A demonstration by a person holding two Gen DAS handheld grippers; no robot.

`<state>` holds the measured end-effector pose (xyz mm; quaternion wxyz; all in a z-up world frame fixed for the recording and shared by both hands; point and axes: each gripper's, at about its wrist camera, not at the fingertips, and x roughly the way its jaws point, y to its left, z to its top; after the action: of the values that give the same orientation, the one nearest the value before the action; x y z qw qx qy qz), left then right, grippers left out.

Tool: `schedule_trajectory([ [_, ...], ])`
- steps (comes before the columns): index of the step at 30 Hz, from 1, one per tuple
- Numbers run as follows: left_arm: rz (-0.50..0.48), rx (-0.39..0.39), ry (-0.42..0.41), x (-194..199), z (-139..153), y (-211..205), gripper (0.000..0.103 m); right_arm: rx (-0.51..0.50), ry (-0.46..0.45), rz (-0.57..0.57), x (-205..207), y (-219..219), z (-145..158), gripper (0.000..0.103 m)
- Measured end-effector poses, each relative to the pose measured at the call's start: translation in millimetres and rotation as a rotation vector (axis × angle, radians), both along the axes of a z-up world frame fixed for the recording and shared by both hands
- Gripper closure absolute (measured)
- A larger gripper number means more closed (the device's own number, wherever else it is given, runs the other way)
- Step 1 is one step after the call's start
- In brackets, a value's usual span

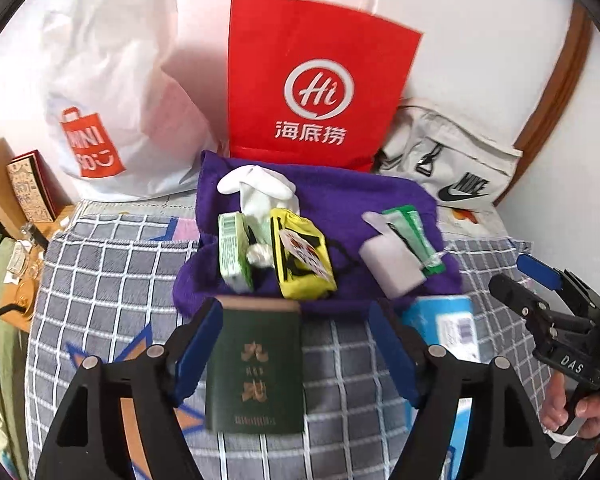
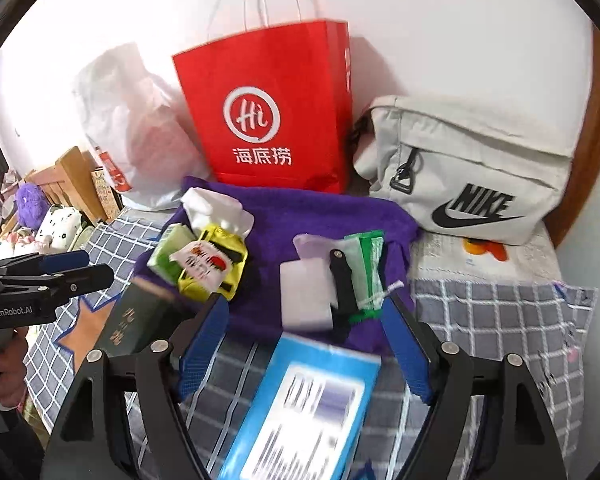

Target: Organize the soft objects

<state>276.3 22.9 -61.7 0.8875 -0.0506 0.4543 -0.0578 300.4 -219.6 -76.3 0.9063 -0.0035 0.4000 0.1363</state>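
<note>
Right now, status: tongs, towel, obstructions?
Left tongs open over green booklet. Right tongs open over blue box. Purple towel still loaded with clutter.

purple towel (image 1: 324,196), red paper bag (image 1: 320,80), dark green booklet (image 1: 256,364), grey cover (image 1: 108,280) with white checks.

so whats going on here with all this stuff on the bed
A person holds a pair of tongs in each hand over a checked blanket, sorting small items. Both are open and hold nothing: the left tongs frame a dark green booklet and the right tongs frame a blue box, both lying on the blanket. Just beyond, a purple towel carries a white sock, a green packet, a yellow pouch and a white block. A red paper bag stands behind against the wall.
</note>
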Motion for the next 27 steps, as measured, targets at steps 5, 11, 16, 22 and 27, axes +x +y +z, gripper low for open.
schedule_trajectory([
  [5, -0.016, -0.001, -0.053, -44.7, 18.4, -8.1, 0.018, -0.013, -0.047, -0.039, -53.6, 1.4, 20.3, 0.006],
  [11, 0.02, 0.027, -0.094, -94.7, 30.4, -13.2, 0.01, -0.004, -0.086, -0.075, -108.0, -0.9, 31.1, 0.0],
  [16, 0.018, 0.022, -0.101, -131.4, 33.6, -14.9, 0.006, -0.003, -0.083, -0.11, -139.9, -5.2, 30.2, 0.0],
  [22, 0.061, 0.102, -0.151, -172.9, 35.8, -18.0, 0.006, -0.042, -0.093, -0.115, -180.8, -5.8, 33.4, 0.0],
  [27, 0.114, 0.16, -0.199, -198.9, 40.4, -19.8, 0.006, -0.049, -0.108, -0.127, -208.1, -10.0, 40.2, 0.0],
])
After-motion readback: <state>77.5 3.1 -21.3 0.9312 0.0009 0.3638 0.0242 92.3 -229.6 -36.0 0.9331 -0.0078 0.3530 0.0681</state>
